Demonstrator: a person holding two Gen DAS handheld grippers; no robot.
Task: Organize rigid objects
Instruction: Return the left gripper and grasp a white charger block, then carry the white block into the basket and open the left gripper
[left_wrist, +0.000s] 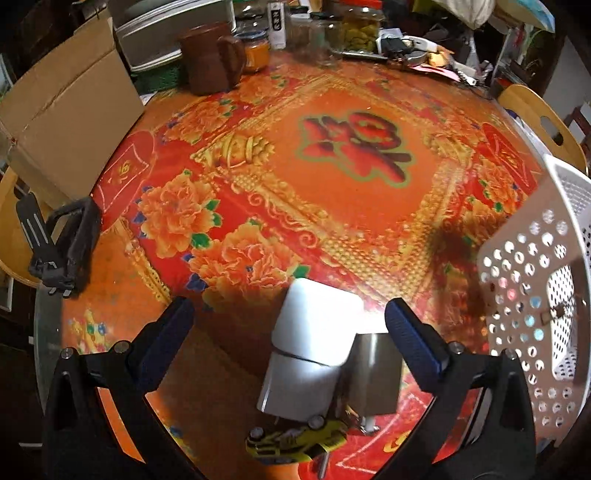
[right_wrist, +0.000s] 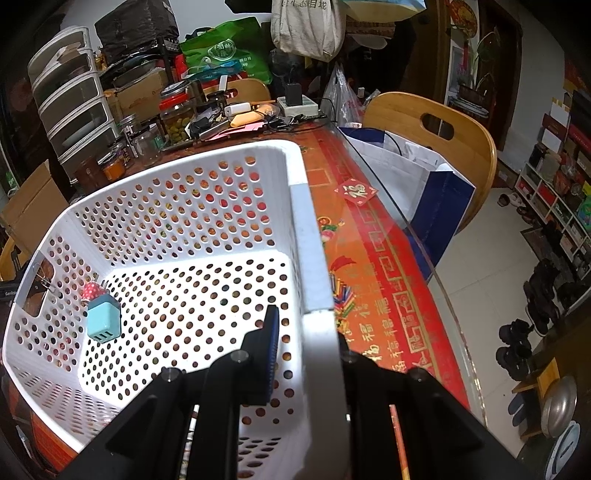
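Observation:
In the left wrist view my left gripper (left_wrist: 288, 325) is open over the red patterned table (left_wrist: 332, 177). A white rounded case (left_wrist: 314, 339) lies between its fingers, beside a steel block (left_wrist: 376, 373) and a yellow toy car (left_wrist: 299, 439). The white perforated basket (left_wrist: 532, 280) stands at the right. In the right wrist view my right gripper (right_wrist: 306, 332) is shut on the basket's right rim (right_wrist: 312, 258). A teal charger cube (right_wrist: 103, 319) and a small red spotted thing (right_wrist: 92, 291) lie inside the basket.
A black phone holder (left_wrist: 66, 247) stands at the table's left edge by a cardboard box (left_wrist: 70, 107). A brown mug (left_wrist: 210, 59) and jars (left_wrist: 358, 26) line the far edge. A wooden chair (right_wrist: 436, 147) with a paper bag (right_wrist: 413, 177) stands to the right.

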